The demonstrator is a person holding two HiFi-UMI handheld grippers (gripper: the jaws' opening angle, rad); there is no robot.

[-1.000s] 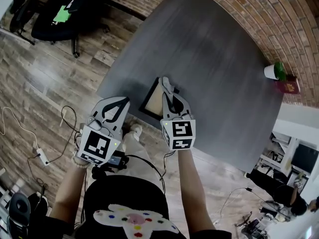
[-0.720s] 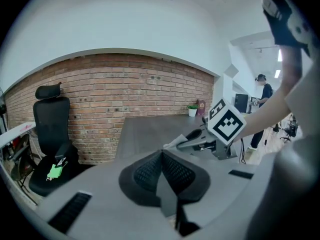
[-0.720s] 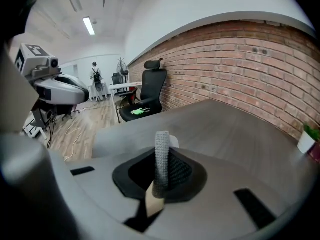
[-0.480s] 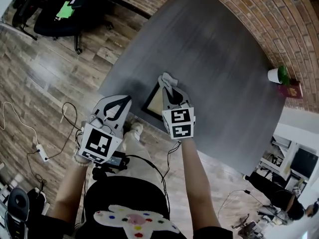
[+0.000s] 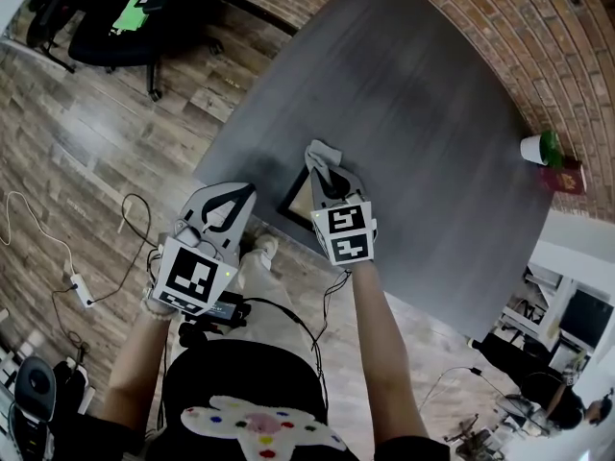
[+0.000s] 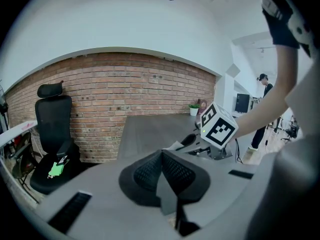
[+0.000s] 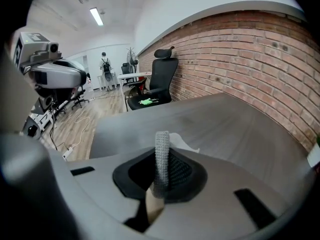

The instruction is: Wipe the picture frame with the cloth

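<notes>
The cloth is pinched between the jaws of the right claw. In the right gripper view it is seen as a grey strip standing up between them. Compared with a moment ago, the cloth is pushed a little further along the frame, toward its far end.

The frame is laid flat on the table, close to the near edge, and part of it is hidden under the right claw. So a wipe looks to be under way (a small stroke, not a big one), and more of the frame is probably left to be rubbed.

The left claw is kept where it was, off the near edge of the table and to the left of the frame. Its jaws are pressed together with nothing between them. The frame is not held down by it, so it could be slid along by the cloth.
</notes>
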